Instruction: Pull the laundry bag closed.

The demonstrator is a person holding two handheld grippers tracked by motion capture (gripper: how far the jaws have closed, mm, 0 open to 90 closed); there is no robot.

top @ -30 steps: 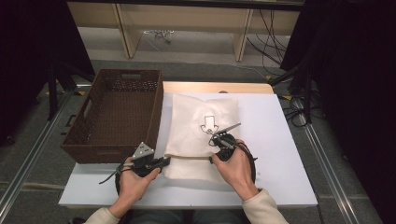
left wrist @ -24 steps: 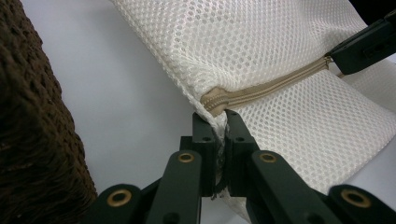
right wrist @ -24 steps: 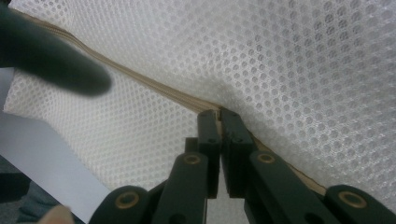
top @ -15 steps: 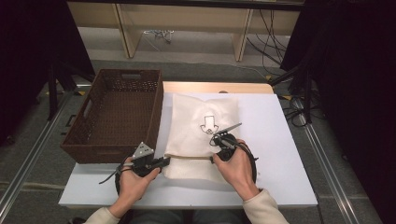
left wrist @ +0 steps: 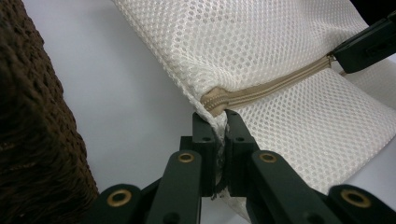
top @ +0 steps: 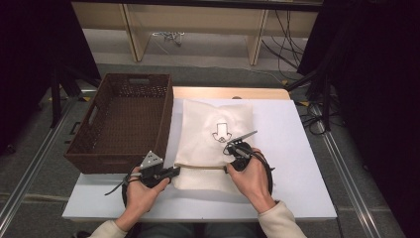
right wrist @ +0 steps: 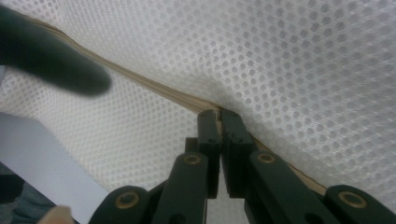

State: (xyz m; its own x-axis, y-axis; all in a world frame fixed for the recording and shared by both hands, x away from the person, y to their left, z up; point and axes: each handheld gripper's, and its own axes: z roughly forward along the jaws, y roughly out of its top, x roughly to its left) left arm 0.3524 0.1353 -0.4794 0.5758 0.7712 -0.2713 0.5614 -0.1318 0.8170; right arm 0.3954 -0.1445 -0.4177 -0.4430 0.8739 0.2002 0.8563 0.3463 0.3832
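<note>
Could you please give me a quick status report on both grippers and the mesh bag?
Left gripper shut on mesh bag corner at zipper end. Right gripper shut on zipper. Wicker basket alongside, nothing obstructing.

From my high view the white table (top: 297, 148) is lit evenly from above, bright against dark surroundings, and shadows are soft. That picture is slightly soft. In my right gripper view a dark blurred shape (right wrist: 51, 60), up and left of the jaws, is out of focus; the mesh bag (right wrist: 289, 70) beyond them shows mild glare.
</note>
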